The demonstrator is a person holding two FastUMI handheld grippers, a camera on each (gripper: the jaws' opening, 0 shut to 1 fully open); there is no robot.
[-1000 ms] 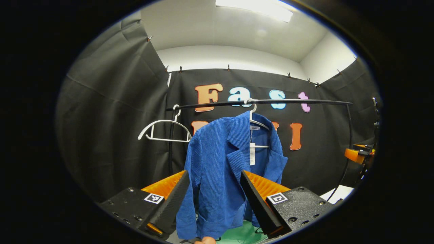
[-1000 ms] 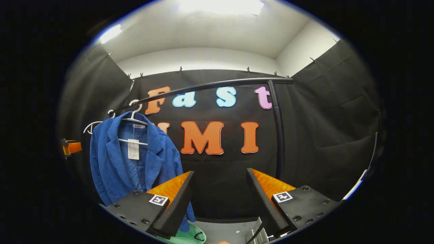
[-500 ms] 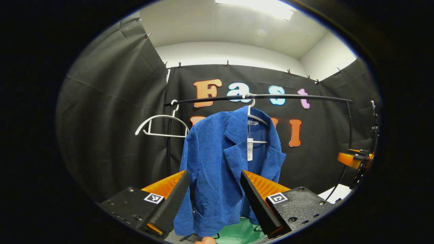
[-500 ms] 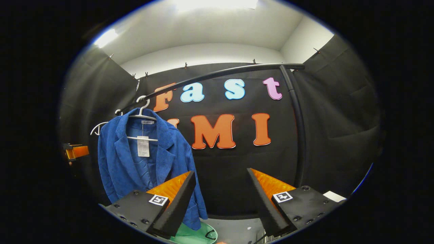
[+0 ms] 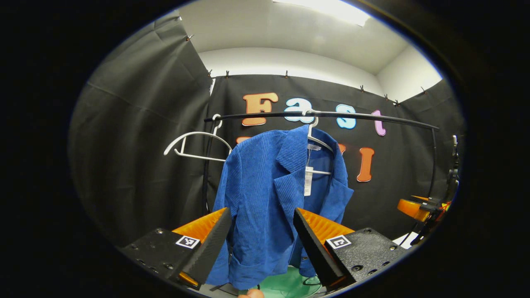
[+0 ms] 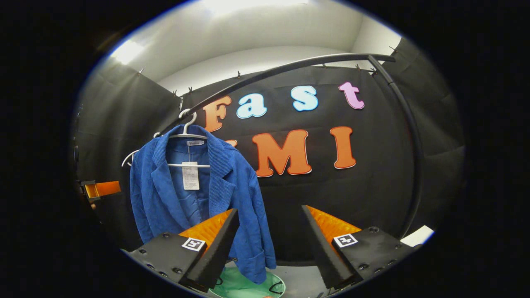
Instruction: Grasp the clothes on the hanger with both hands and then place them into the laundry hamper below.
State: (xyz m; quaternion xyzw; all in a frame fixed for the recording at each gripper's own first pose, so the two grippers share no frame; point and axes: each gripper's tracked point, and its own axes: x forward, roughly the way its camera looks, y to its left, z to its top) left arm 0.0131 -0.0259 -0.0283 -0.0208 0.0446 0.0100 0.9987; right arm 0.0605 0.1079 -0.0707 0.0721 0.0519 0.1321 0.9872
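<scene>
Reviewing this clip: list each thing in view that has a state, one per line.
Blue jacket: hanging on its hanger, front open, not gripped.
Spare hanger: bare, on the rail.
Green hamper: below the jacket, open.
Left gripper: open, holding nothing.
Right gripper: open, holding nothing.

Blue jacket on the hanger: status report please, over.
Both grippers open, left gripper, right gripper, short of cloth. Blue jacket hangs on rail, hamper below. Nothing in the way.

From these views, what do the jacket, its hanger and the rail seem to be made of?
Jacket: blue ribbed fabric, likely corduroy, matte, with fine vertical ridges. Hanger: white, thin and smooth, probably plastic or coated wire. Rail: black smooth tube, apparently metal.
</scene>
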